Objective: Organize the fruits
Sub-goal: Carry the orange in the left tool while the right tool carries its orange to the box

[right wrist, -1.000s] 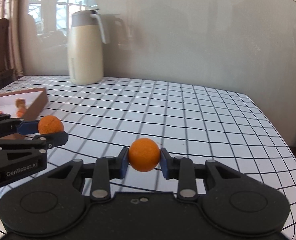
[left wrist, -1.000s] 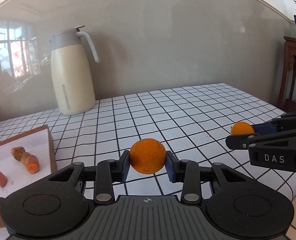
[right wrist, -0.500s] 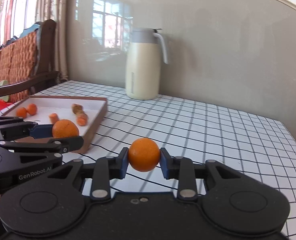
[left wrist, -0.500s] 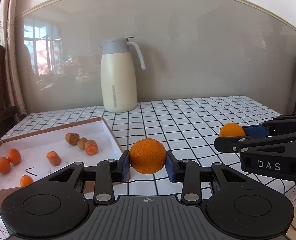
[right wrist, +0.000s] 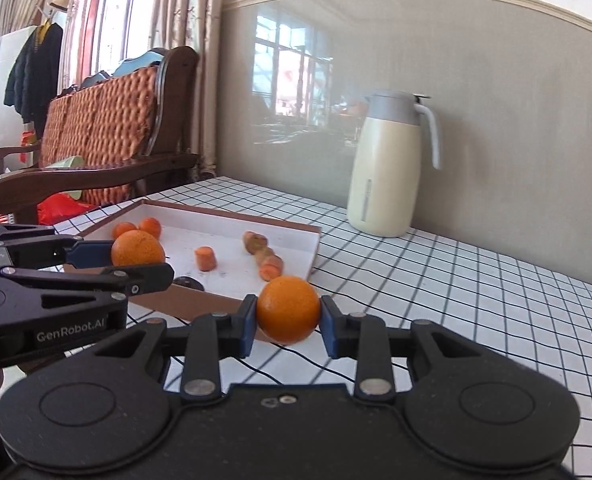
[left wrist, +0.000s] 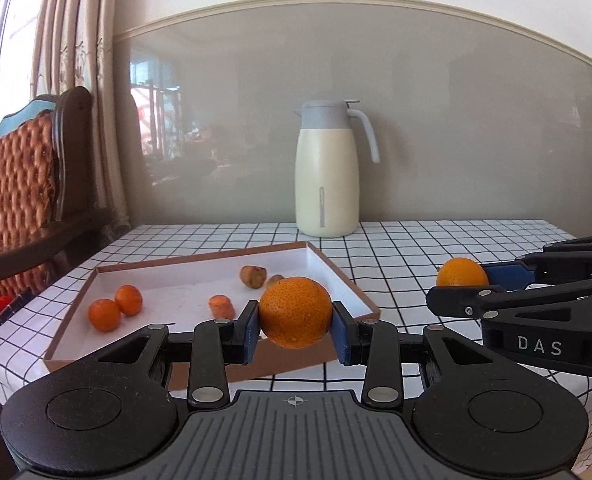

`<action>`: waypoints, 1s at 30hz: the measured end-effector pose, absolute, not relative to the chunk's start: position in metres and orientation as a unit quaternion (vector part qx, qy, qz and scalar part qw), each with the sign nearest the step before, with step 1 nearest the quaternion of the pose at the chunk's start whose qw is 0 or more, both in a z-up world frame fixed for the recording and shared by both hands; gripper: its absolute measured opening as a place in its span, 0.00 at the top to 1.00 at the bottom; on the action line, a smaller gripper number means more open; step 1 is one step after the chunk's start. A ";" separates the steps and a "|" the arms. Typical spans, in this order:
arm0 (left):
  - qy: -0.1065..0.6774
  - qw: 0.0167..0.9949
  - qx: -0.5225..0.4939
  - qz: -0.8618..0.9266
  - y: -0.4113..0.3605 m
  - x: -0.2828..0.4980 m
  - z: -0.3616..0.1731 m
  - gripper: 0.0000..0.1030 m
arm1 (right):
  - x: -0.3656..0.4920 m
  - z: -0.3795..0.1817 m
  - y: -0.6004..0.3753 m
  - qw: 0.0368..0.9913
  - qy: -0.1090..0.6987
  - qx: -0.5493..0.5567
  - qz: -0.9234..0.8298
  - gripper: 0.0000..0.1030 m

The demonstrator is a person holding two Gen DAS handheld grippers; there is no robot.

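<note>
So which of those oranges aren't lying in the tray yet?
The two held above the table: one orange in the left gripper, another orange in the right gripper.

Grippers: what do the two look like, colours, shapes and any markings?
Both are matte black plastic. Each has two round discs at the base, a ribbed centre panel, silver rivets on the linkage bars, and blue pads on the fingertips. The left gripper reads "GenRobot.AI" in white on its side, seen from the right wrist. The right gripper reads "DAS" in white, seen from the left wrist. No cables or sleeves show.
</note>
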State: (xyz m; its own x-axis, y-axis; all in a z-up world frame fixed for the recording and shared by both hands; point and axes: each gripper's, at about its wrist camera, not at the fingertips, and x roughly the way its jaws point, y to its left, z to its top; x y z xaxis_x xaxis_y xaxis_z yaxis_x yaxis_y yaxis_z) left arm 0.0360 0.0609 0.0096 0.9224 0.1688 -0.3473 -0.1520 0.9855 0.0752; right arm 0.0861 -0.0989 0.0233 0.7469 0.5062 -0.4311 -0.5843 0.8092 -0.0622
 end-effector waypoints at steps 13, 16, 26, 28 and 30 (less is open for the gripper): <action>0.168 0.973 0.007 0.156 0.131 0.021 0.017 0.64 | 0.094 0.033 -0.048 0.922 0.177 -0.098 0.330 0.77; 0.163 0.971 0.012 0.173 0.148 0.021 0.019 0.64 | 0.099 0.034 -0.040 0.923 0.172 -0.097 0.330 0.77; 0.162 0.966 -0.001 0.201 0.190 0.029 0.016 0.64 | 0.120 0.037 -0.018 0.928 0.164 -0.087 0.323 0.77; 0.162 0.966 -0.001 0.203 0.195 0.034 0.015 0.64 | 0.125 0.038 -0.014 0.929 0.160 -0.092 0.322 0.77; 0.162 0.965 -0.002 0.204 0.200 0.039 0.015 0.64 | 0.131 0.038 -0.011 0.929 0.159 -0.097 0.319 0.77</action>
